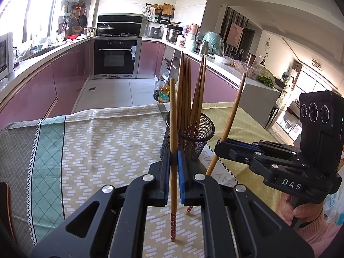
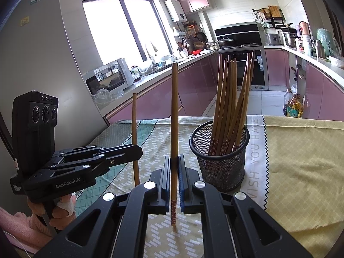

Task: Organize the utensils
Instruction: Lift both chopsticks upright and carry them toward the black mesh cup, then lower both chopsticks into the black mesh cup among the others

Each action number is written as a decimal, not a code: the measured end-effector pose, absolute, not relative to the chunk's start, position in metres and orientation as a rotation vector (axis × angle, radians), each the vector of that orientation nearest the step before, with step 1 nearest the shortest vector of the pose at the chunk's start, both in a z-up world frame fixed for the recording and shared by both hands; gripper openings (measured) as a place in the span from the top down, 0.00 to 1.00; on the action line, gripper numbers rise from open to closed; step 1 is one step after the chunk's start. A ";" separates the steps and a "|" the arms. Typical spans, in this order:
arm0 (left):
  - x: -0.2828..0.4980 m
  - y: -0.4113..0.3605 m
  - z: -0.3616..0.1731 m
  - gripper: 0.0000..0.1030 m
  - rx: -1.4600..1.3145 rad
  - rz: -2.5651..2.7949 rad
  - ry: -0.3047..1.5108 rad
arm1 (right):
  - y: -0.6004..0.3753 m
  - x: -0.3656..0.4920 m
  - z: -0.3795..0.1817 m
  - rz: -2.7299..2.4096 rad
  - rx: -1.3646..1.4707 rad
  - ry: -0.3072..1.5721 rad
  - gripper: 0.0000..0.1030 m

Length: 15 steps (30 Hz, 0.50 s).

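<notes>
Through your left wrist camera, the black mesh cup [image 1: 190, 136] stands on the patterned tablecloth [image 1: 96, 142] just ahead of your left gripper [image 1: 173, 158]. It holds a bundle of wooden chopsticks [image 1: 189, 99], patterned ends down, tops fanning apart above the rim. Your left gripper is pinched on a single chopstick [image 1: 173, 129], held upright, its patterned red end touching or nearly touching the cloth below the fingers. To the right, your right gripper [image 1: 221, 145] reaches in level from the side and pinches a second chopstick [image 1: 231, 116], which leans with its top tilted to the right and its lower end down at the cloth. Your right hand [image 1: 301, 208], in a pink sleeve, wraps the handle beneath it.

Through your right wrist camera, the mesh cup [image 2: 220, 157] sits just ahead and to the right of the right gripper [image 2: 174, 165], the same bundle [image 2: 232, 107] standing inside it. The fingers press together on the chopstick [image 2: 174, 118], here upright, its patterned tip near the cloth [image 2: 301, 150]. On the left, your left gripper [image 2: 135, 150] extends level, closed on its chopstick [image 2: 135, 133], which stands almost vertical. Your left hand [image 2: 62, 212] grips the handle below.
</notes>
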State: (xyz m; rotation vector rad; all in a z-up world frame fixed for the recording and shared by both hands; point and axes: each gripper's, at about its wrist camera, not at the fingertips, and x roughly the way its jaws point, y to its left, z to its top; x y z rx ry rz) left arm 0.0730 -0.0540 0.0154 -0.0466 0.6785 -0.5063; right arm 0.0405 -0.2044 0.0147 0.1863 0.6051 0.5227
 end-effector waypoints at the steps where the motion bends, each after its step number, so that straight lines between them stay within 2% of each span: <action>1: 0.073 -0.054 0.016 0.93 -0.047 -0.506 0.679 | -0.205 0.041 0.015 0.523 0.187 0.605 0.94; 15: 0.076 -0.057 0.023 0.93 -0.044 -0.501 0.662 | -0.209 0.039 0.021 0.513 0.186 0.581 0.94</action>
